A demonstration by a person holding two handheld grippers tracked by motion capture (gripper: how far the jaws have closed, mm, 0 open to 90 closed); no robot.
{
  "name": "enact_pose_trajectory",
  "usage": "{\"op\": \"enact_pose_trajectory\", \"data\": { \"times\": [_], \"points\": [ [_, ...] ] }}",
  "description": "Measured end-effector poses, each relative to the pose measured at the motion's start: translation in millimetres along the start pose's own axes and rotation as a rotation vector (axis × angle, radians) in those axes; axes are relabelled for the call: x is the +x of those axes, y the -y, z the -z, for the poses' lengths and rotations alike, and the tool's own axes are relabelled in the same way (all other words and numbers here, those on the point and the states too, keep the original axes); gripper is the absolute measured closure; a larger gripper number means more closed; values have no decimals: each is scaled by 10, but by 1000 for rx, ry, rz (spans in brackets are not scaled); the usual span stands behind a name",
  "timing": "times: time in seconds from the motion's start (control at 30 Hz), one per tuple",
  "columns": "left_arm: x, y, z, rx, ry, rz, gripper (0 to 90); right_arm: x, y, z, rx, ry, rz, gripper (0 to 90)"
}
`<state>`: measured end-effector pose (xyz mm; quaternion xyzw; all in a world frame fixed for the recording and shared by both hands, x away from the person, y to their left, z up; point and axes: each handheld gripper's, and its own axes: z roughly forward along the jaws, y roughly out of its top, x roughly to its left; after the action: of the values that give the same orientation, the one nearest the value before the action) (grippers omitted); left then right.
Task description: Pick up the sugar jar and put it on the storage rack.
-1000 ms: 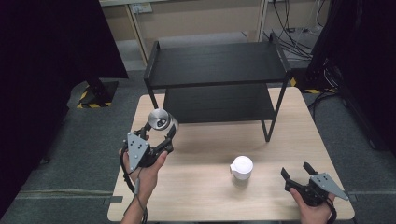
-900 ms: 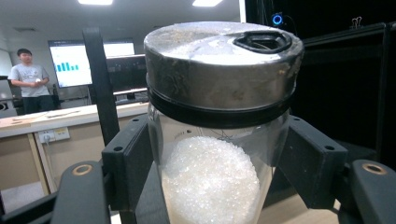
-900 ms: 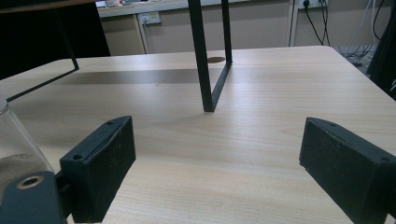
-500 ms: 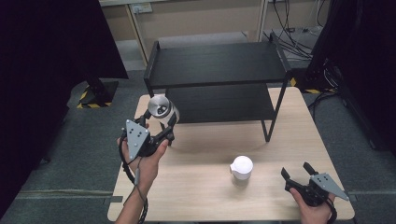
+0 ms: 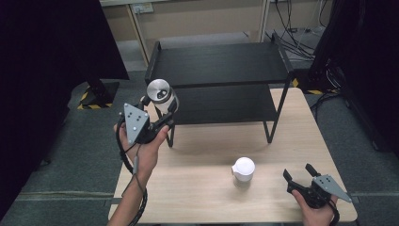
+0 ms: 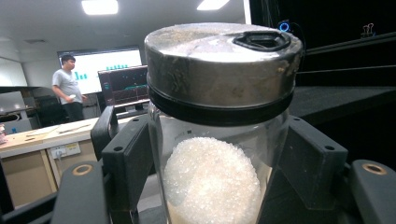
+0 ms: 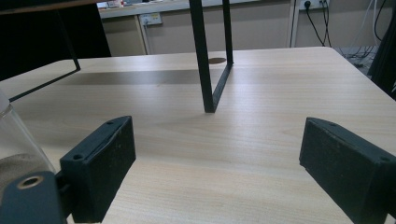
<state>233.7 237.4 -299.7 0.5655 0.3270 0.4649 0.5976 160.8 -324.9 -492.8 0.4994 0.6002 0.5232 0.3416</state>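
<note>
Jar (image 6: pixel 219 140) clamped between left gripper's (image 5: pixel 157 110) 2 fingers (image 6: pixel 128 158) — upright.

shelf (image 5: pixel 221 63) black | table (image 5: pixel 197 188) light wood | jar lid (image 5: pixel 158 89) silver

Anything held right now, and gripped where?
The left gripper holds a glass jar by its clear body, just below the metal lid. The right gripper is open and empty.
</note>
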Motion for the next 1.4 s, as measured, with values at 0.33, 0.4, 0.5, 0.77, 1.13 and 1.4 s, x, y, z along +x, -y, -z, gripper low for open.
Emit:
{"op": "enact_pose_trajectory", "data": {
  "times": [0.33, 0.4, 0.5, 0.77, 1.13, 1.4],
  "points": [
    [42, -212, -139, 10, -1, -6, 305, 1, 1, 1, 0, 1, -1, 109],
    [50, -260, -163, 13, -3, -7, 304, 2, 2, 2, -1, 1, -1, 109],
    [64, -332, -206, 15, -4, -6, 304, 1, 2, 2, -1, 1, -1, 109],
    [111, -509, -393, 43, -27, -27, 304, 4, 3, 3, -1, 2, 0, 109],
    [201, -596, -678, 105, -69, -32, 304, -2, 7, 5, -4, 0, -6, 109],
    [250, -606, -805, 139, -82, -16, 304, 2, 5, 3, -3, 0, -2, 109]
  ]
}}
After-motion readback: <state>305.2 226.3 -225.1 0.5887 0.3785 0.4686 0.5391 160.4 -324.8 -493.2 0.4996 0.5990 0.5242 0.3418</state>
